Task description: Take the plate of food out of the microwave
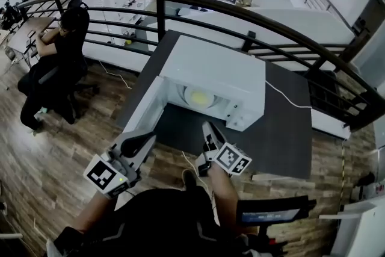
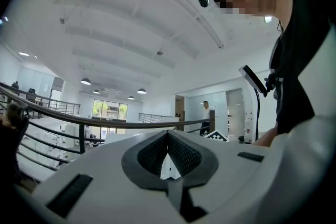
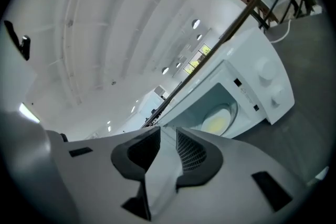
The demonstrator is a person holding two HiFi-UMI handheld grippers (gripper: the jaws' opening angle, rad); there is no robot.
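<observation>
Plate of food (image 1: pixel 200 96) sits inside the microwave (image 1: pixel 222 66), whose door (image 1: pixel 144 108) stands swung open to the left, on the dark table (image 1: pixel 289 129). Both grippers hang well short of it with nothing between their jaws: the right gripper (image 3: pixel 167 131) has its jaws a little apart, the left gripper (image 2: pixel 168 134) has them together. Best, I judge, to widen the right jaws, enter low and level, pinch the near rim and draw straight out without tipping.
</observation>
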